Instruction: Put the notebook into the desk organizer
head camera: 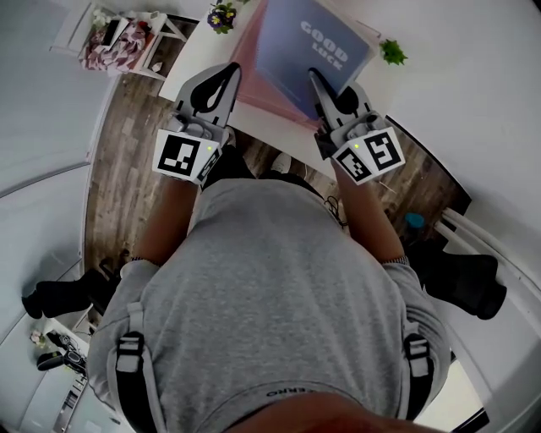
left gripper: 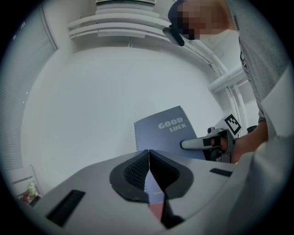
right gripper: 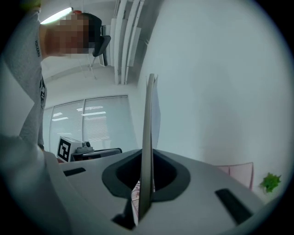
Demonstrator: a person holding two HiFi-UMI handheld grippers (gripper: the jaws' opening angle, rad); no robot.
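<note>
The grey-blue spiral notebook (head camera: 313, 51) printed "GOOD LUCK" is held up over the table. My right gripper (head camera: 317, 80) is shut on its right edge. In the right gripper view the notebook (right gripper: 149, 119) stands edge-on between the pads of my right gripper (right gripper: 147, 158). My left gripper (head camera: 230, 74) is to the notebook's left, apart from it, with its jaws together and nothing visibly between them. In the left gripper view my left gripper (left gripper: 149, 153) points at the notebook (left gripper: 165, 131), whose cover faces it, with the right gripper (left gripper: 183, 144) clamped on its side. No desk organizer shows plainly.
Under the notebook a pink mat (head camera: 270, 97) lies on a white table (head camera: 182, 80). A pot of purple flowers (head camera: 221, 15) and a small green plant (head camera: 391, 52) stand at the table's far side. A white rack with pink cloth (head camera: 127, 38) is at top left on the wooden floor.
</note>
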